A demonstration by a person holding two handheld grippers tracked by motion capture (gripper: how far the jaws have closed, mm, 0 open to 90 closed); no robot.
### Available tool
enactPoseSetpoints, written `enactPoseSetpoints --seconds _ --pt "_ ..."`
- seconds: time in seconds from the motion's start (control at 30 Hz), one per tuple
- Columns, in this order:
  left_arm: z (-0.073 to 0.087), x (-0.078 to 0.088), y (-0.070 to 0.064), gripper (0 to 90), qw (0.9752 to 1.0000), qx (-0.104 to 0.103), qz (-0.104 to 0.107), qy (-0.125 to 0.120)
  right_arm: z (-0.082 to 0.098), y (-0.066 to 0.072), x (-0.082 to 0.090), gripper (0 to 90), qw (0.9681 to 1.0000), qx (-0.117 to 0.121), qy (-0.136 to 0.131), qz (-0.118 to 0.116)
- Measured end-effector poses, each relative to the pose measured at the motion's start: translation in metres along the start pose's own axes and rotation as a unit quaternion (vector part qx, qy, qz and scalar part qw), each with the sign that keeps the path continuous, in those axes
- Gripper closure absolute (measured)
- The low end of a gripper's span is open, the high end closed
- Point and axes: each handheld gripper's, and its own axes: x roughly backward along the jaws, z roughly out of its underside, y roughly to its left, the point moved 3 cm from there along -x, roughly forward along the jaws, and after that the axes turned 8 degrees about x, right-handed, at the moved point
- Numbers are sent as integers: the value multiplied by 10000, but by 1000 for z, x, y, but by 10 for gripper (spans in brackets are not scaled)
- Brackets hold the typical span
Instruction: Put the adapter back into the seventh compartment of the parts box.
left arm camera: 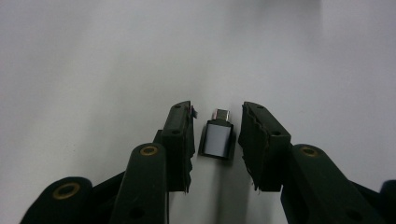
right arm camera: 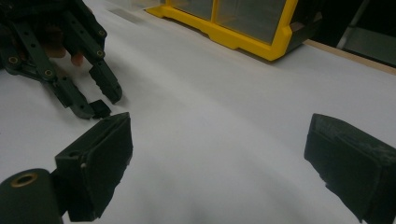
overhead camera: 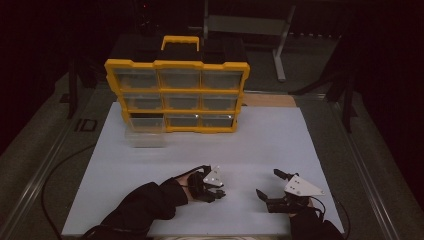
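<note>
White counter (overhead camera: 260, 145), dim room, yellow drawer organizer (overhead camera: 177, 95) at rear. Small adapter (left arm camera: 217, 139) lies between the left gripper (left arm camera: 216, 122) jaws, long axis along them, gaps both sides, unheld. Right gripper (right arm camera: 219, 154) wide open, empty, farther off.

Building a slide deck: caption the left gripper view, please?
Left gripper straddles a small adapter lying on the white table, jaws not yet touching.
</note>
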Motion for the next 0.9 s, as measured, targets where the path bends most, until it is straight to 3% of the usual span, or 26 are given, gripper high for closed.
enactPoseSetpoints --seconds 0.2,0.53,0.9 --pt "-1 -1 -1 754 10000 5 62 50 0 0 0 82 10000 2 3 -6" --pt "-2 1 -1 765 9999 -64 50 71 0 0 0 82 10000 17 5 0" --pt "-5 17 0 766 9999 -111 18 8 0 0 0 82 10000 12 1 10"
